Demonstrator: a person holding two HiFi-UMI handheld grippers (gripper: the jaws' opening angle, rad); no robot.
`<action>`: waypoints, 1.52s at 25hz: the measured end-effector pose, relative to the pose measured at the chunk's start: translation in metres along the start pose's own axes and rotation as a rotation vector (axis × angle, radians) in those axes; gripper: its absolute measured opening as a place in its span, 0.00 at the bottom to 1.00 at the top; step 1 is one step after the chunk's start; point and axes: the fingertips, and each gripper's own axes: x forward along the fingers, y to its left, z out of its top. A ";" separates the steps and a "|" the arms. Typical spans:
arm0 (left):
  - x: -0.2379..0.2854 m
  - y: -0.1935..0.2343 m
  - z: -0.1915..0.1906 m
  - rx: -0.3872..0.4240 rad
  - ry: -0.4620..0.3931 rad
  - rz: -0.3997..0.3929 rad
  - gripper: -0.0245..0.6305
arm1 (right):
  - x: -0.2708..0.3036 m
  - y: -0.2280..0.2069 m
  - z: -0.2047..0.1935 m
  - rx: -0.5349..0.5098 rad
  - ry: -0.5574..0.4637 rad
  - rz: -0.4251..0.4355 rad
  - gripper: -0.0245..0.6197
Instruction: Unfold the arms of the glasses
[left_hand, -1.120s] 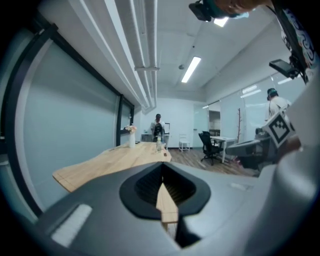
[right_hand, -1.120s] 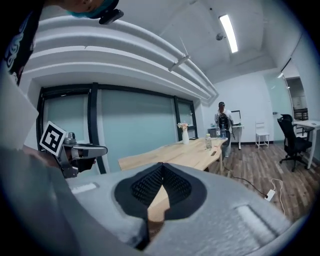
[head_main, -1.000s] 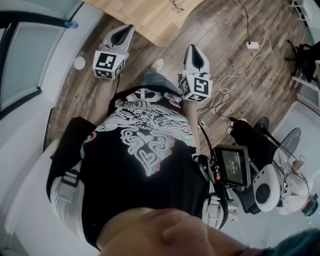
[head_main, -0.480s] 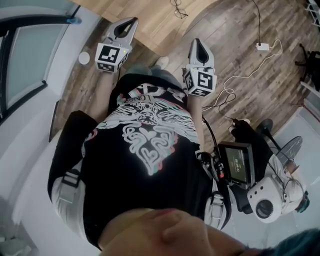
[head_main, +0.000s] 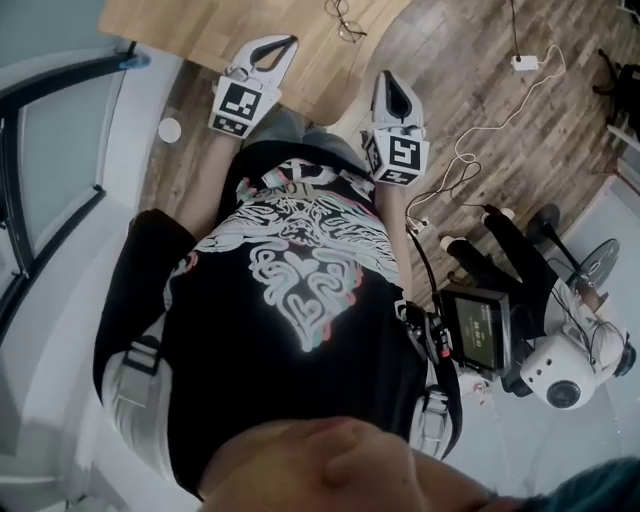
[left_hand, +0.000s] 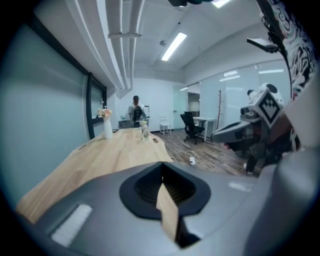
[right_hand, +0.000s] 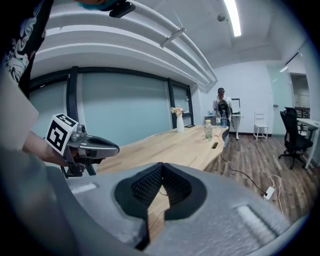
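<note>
The glasses (head_main: 345, 20) are a thin dark wire frame lying on the wooden table (head_main: 200, 25) near its curved edge, at the top of the head view. My left gripper (head_main: 283, 42) is held over the table's near edge, left of the glasses and apart from them. My right gripper (head_main: 386, 80) hangs over the wood floor, just short of the table and below the glasses. Both are shut and hold nothing. In the left gripper view the gripper (left_hand: 161, 165) points down the long table (left_hand: 110, 155). The right gripper (right_hand: 161, 164) faces the same table (right_hand: 170, 145).
A vase (left_hand: 107, 127) and a bottle (left_hand: 144, 130) stand far down the table, with a person (left_hand: 136, 107) behind them. A white cable and adapter (head_main: 525, 62) trail over the floor on the right. A glass wall runs along the left. An office chair (left_hand: 192, 127) stands beyond.
Both grippers have moved forward toward the table; the left one now reaches over its edge. The glasses have come further into the head view.
</note>
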 end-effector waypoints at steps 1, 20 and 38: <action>0.009 0.004 0.000 0.008 0.007 -0.016 0.02 | 0.008 -0.002 0.000 0.004 0.013 -0.010 0.04; 0.000 -0.121 -0.035 0.217 0.090 -0.218 0.02 | -0.075 0.039 -0.067 0.018 0.063 -0.103 0.04; 0.080 -0.140 -0.059 0.275 0.313 -0.311 0.07 | -0.039 -0.013 -0.079 0.085 0.113 -0.056 0.04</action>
